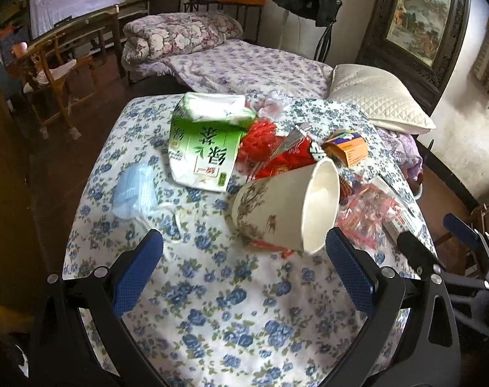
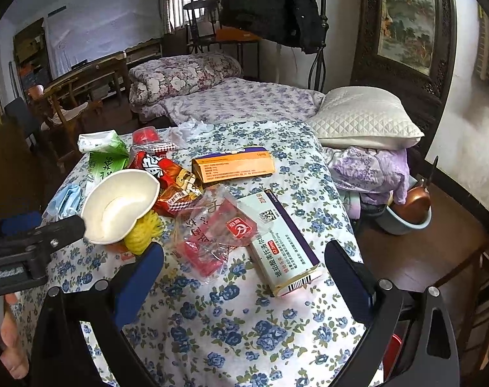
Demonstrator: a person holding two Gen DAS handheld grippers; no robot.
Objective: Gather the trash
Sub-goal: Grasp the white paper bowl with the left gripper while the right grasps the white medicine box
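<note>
Here, my left tongs and right tongs both hang wide open above the bench, gripping nothing. The bench wears a white cloth printed with blue flowers. Trash lies heaped at its far half: a paper cup tipped on its side near centre, a green tea carton far left, a blue face mask at the left edge, red wrappers, an orange box and a white medicine box to the right. Beyond stand a floral-sheeted bed, a quilted pillow and a framed landscape painting.
</note>
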